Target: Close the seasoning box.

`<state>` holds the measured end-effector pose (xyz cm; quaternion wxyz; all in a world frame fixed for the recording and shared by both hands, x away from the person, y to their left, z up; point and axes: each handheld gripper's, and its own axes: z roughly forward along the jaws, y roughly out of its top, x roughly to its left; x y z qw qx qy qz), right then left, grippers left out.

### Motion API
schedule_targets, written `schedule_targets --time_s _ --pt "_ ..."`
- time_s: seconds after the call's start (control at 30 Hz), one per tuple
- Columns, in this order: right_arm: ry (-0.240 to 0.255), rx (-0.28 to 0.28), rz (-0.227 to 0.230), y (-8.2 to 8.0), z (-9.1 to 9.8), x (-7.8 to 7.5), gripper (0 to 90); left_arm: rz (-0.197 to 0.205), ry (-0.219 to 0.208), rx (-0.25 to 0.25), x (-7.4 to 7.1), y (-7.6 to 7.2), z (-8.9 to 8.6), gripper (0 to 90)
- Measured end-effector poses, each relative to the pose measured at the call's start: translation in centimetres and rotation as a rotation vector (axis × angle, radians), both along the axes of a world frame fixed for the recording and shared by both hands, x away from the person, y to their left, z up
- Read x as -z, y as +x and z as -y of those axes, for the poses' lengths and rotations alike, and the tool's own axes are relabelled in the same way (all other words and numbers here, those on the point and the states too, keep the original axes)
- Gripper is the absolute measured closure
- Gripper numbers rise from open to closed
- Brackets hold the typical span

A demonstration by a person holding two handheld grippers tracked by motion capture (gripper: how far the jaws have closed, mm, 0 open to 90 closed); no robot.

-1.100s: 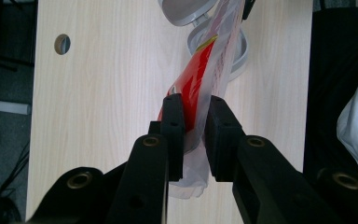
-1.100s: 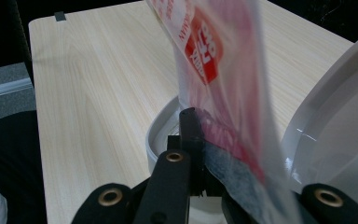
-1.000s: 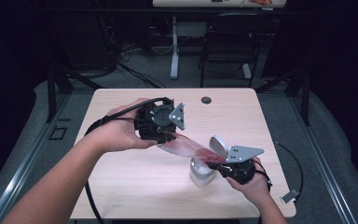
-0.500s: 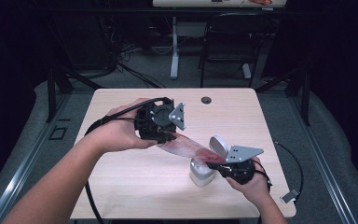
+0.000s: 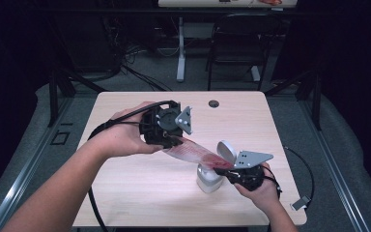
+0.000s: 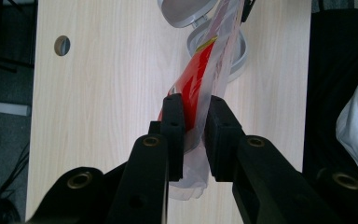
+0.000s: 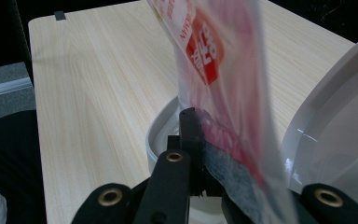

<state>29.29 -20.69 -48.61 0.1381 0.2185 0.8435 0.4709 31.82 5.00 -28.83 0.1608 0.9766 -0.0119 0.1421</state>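
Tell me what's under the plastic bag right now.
Under the plastic bag, stretched between both grippers, stands the white container, its hinged lid open. The bag covers its opening, so its contents cannot be seen.

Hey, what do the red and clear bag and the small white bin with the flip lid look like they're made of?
Red and clear bag: thin glossy plastic film, likely; the table's wood grain shows through it and it twists easily. Small white flip-lid bin: moulded plastic, seemingly; smooth, uniform white walls with soft highlights on the open lid.
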Motion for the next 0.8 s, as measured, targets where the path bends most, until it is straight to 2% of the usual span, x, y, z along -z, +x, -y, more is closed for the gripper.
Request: schedule_targets --time_s 0.8 --pt "0.010 0.008 0.006 -0.07 0.32 -0.21 90.0 0.014 -0.003 0.012 -0.51 -0.18 0.51 79.3"
